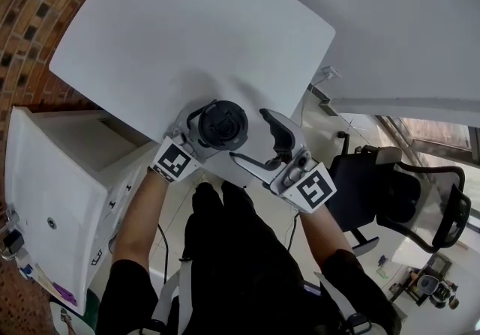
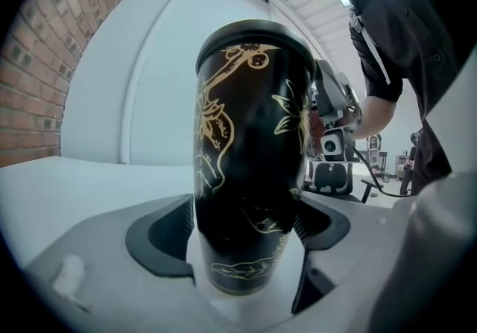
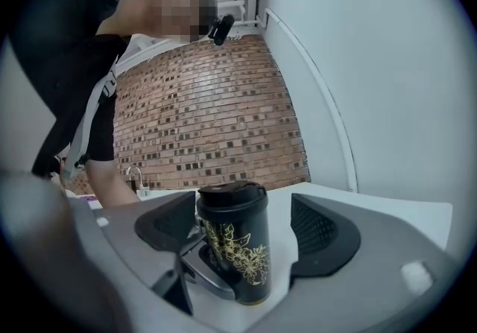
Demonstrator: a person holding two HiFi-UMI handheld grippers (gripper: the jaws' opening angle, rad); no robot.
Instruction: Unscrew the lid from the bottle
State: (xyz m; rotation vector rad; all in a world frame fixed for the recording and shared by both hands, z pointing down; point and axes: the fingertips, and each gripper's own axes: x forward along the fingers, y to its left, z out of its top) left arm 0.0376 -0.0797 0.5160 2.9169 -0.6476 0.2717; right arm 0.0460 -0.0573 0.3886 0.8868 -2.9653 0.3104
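Observation:
A black bottle (image 2: 250, 153) with gold flower drawings stands upright at the near edge of the white table (image 1: 187, 34). Its black lid (image 1: 220, 125) sits on top, seen from above in the head view. My left gripper (image 1: 204, 135) is shut on the bottle's lower body, with a pad on each side (image 2: 240, 231). My right gripper (image 1: 249, 135) is just right of the lid, jaws open and touching nothing. In the right gripper view the bottle (image 3: 235, 249) stands ahead between the spread pads with room on both sides. The left gripper's fingers (image 3: 201, 268) clasp its base there.
A white cabinet (image 1: 52, 176) stands at the left below the table edge. A black office chair (image 1: 397, 191) is at the right. A brick wall (image 3: 209, 123) runs behind. The person's dark-clothed body fills the lower middle of the head view.

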